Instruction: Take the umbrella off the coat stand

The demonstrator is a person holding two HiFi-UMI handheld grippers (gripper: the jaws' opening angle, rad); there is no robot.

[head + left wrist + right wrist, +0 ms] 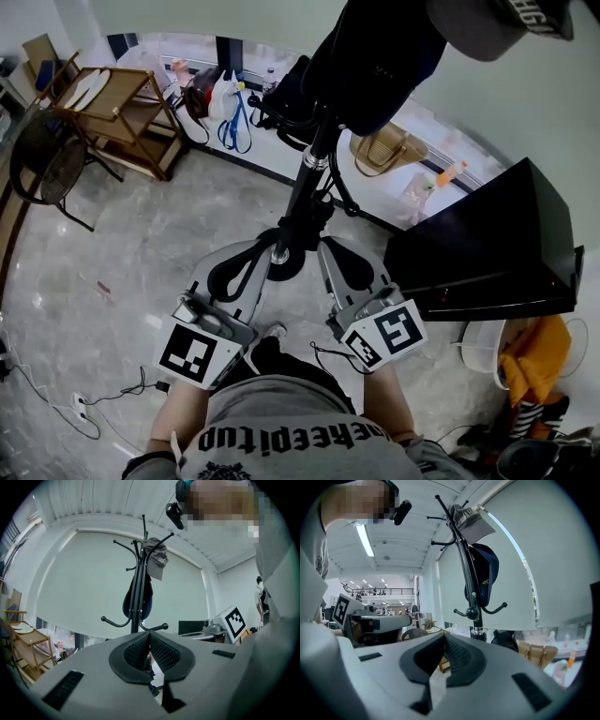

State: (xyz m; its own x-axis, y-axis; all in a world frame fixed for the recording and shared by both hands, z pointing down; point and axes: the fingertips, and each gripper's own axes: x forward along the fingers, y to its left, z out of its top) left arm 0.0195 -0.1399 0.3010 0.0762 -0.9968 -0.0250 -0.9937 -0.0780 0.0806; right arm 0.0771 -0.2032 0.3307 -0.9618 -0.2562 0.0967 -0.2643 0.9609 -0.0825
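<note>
Ana: Left gripper (149, 634), right under its own camera: how do the jaws stand?
Ben: Pressed together at the tips, nothing between. Beyond them rises the coat stand (137, 588), apart from the pads, with open air round its lower hooks. A grey cap (157, 560) hangs near its top, a dark blue cap (139, 599) lower against the pole. Left of the stand, a wooden shelf (23, 644) is cut by the picture's edge.
Ana: The right gripper view?
Ben: Right gripper (443, 638) is closed too, and empty. The stand is ahead, just right of the tips, not touching.
Ana: From the head?
Ben: Both grippers flank the lower part of the pole. Right of the stand a black monitor (487, 234) crowds close; left of it bare floor (122, 272) runs to the shelf and a chair (47, 164). Both caps are cropped by the top edge and cover the stand's upper hooks.
Ana: The umbrella?
Ben: Cannot tell it from the stand's dark rods in any view.
</note>
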